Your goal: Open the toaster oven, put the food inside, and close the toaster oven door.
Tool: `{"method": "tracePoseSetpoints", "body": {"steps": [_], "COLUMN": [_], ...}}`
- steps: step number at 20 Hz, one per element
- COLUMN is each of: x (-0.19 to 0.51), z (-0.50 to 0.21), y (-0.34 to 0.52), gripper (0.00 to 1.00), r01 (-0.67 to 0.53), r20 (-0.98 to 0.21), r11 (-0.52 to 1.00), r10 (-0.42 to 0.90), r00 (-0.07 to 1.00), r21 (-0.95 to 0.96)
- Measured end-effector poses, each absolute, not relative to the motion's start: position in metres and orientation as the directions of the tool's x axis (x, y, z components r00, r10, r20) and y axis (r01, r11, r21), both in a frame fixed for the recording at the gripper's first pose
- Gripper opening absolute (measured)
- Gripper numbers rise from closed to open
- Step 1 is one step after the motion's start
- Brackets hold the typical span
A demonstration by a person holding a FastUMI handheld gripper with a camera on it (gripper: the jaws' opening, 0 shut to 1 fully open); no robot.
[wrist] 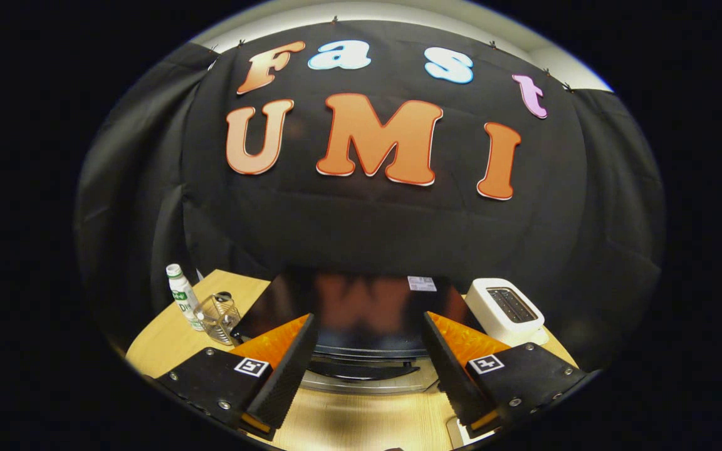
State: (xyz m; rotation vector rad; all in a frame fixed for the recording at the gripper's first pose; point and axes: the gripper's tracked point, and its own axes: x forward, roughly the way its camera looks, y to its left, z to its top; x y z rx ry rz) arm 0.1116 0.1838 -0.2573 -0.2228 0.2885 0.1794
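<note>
The oven (361,307) sits on the desk (167,341) just ahead of my claw (364,369), its glossy black top showing between and beyond the two fingers. I see its front edge, with what looks like a silver handle bar (367,381), low between the fingertips. I cannot tell from here whether the door is open or closed.

Going left to right from the claw: beyond the left finger (282,369) stands a white bottle (182,300) with a green cap, upright, and just beside it toward the oven a small clear glass container (218,316) with something dark on top. These two are close together, possibly touching, and both are left of the oven. The oven takes up the middle. On its top near the back right corner is a small white label (422,284). Beyond the right finger (455,373) is a white toaster (504,310) with a dark slot on top, standing just beside the oven's right side.

My claw is spread wide and grips nothing; neither finger touches the oven. I see no food.
</note>
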Motion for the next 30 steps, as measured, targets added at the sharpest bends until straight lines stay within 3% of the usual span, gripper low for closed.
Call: {"method": "tracePoseSetpoints", "body": {"steps": [7, 11, 30], "x": [0.120, 0.113, -0.009], "z": [-0.306, -0.308, -0.377], "y": [0.179, 0.184, 0.157], "gripper": [0.99, 0.99, 0.99], "r01": [-0.202, -0.221, -0.294], "r20": [-0.410, -0.413, -0.492], "r11": [0.967, 0.971, 0.940], "r10": [0.124, 0.166, 0.177], "r00": [0.904, 0.895, 0.852], "r21": [-0.153, -0.088, -0.171]}}
